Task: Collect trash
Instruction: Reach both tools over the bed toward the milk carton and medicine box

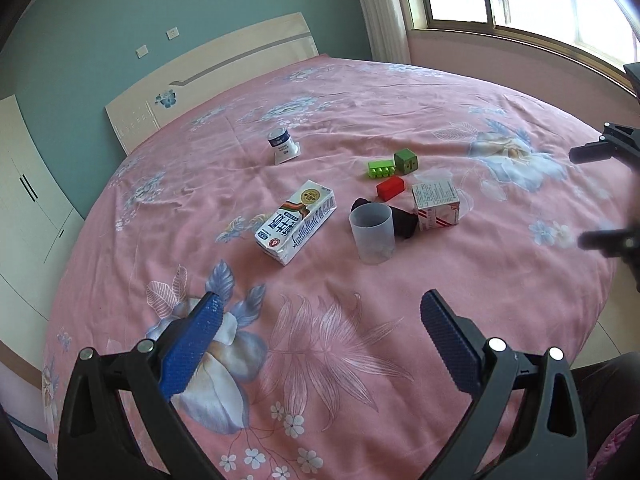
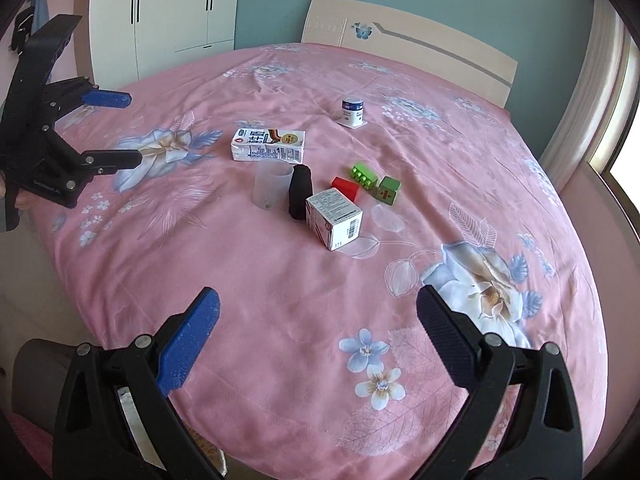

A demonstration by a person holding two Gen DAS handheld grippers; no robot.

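Opening stage of trash collection. Left gripper [image 1: 320, 312] and right gripper [image 2: 318, 308], both spread and carrying nothing, hover over the near edge of the bed [image 1: 360, 360]. Milk carton [image 1: 296, 222] lies at frame centre, beside the plastic cup [image 1: 372, 232]; small box [image 1: 436, 206] and yogurt pot [image 1: 283, 145] lie farther off. Likely next move: reach forward and close on one item.

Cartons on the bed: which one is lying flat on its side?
The long milk carton beside the clear cup. The small cube-shaped carton by the red block sits upright, and the yogurt pot stands apart toward the headboard.
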